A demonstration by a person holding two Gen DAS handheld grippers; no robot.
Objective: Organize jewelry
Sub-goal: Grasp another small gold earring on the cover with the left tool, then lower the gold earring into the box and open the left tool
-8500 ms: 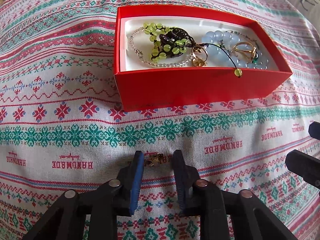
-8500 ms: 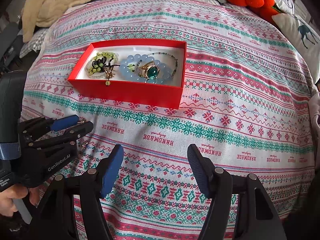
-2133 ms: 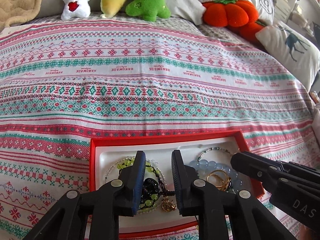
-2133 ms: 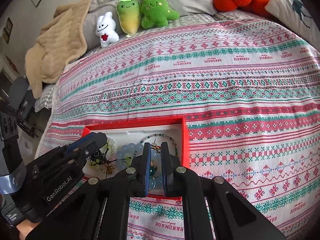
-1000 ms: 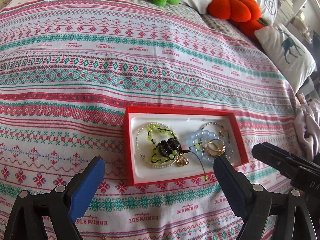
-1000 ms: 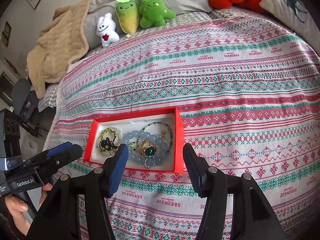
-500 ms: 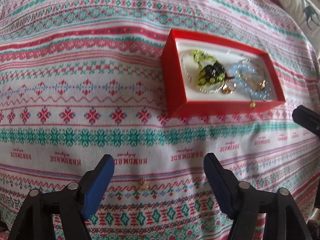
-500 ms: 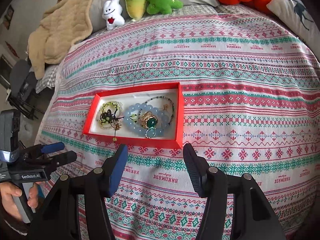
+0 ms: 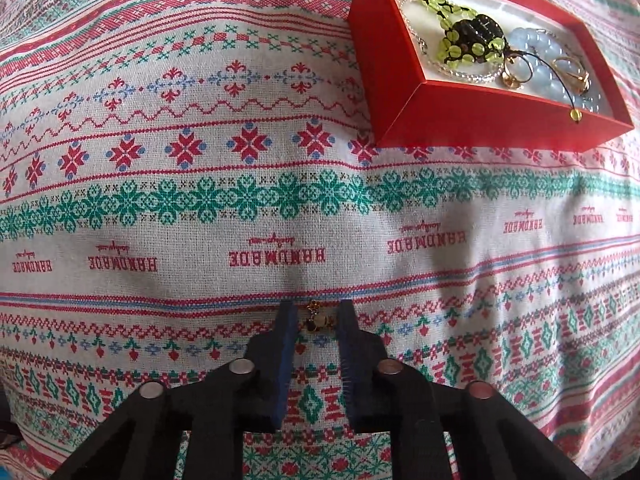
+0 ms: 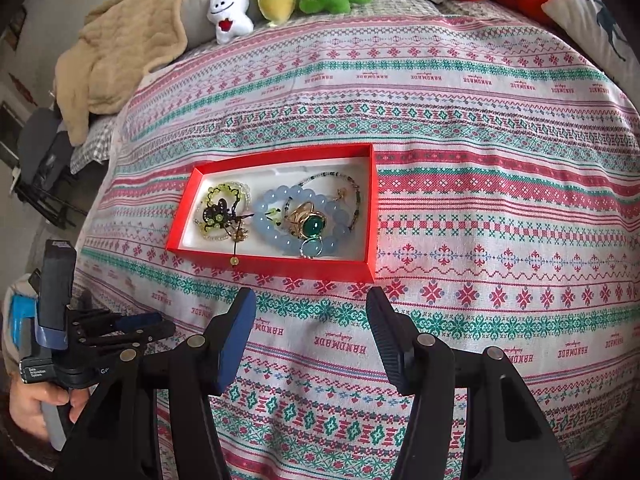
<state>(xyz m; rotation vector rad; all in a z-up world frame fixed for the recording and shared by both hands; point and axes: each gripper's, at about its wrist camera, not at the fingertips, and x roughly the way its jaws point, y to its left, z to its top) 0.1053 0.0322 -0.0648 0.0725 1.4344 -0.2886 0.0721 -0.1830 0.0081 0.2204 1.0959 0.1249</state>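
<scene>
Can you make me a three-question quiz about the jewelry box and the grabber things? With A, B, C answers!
1. Where is the small gold earring?
A. In the box
B. On the bedspread, between the left gripper's fingers
C. On a pillow

2. What colour is the box?
A. Red
B. Blue
C. Black

3. What is the right gripper holding?
A. A ring
B. A bracelet
C. Nothing

Answers: 1 B, it lies on the cloth between the closing blue pads. 2 A, its walls are red around a white lining. 3 C, its jaws stand apart over bare bedspread.
</scene>
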